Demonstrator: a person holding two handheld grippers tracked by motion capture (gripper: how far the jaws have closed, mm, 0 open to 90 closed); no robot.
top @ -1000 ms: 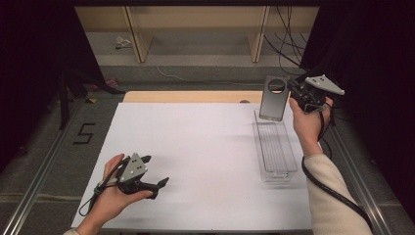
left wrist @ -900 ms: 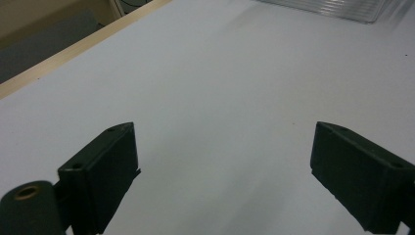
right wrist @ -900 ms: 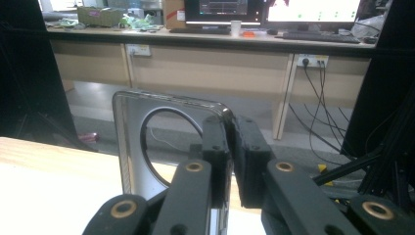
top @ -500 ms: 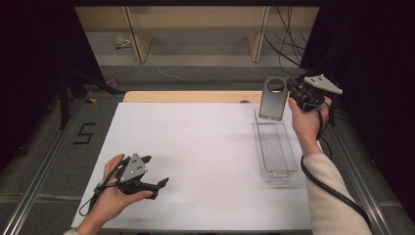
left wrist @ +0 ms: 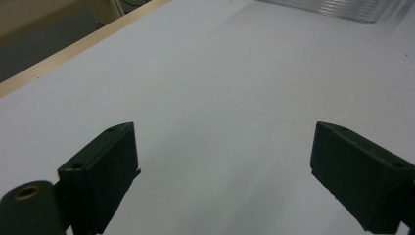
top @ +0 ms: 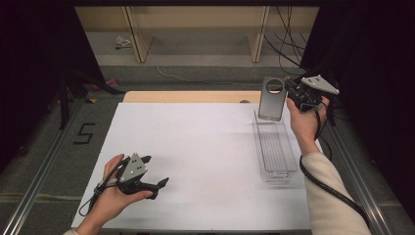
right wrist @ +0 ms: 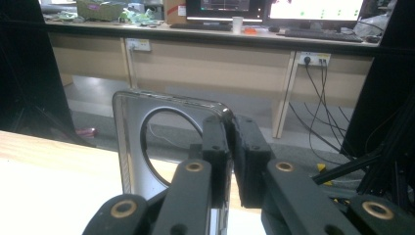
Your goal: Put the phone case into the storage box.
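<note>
Two jaws of my right gripper (top: 292, 96) pinch one edge of the plate (top: 272, 99), a flat grey metal piece with a round hole, held upright at the upper right of the high view, above the far end of the clear tray (top: 275, 147). With so thin a bite on the rim, I judge it could pivot or slip and clatter off the tray wall. Lowered crooked, it might catch that wall and shove the tray along the table (top: 205, 147). My left gripper (top: 152, 182) rests open and empty at lower left, too far to steady anything.
</note>
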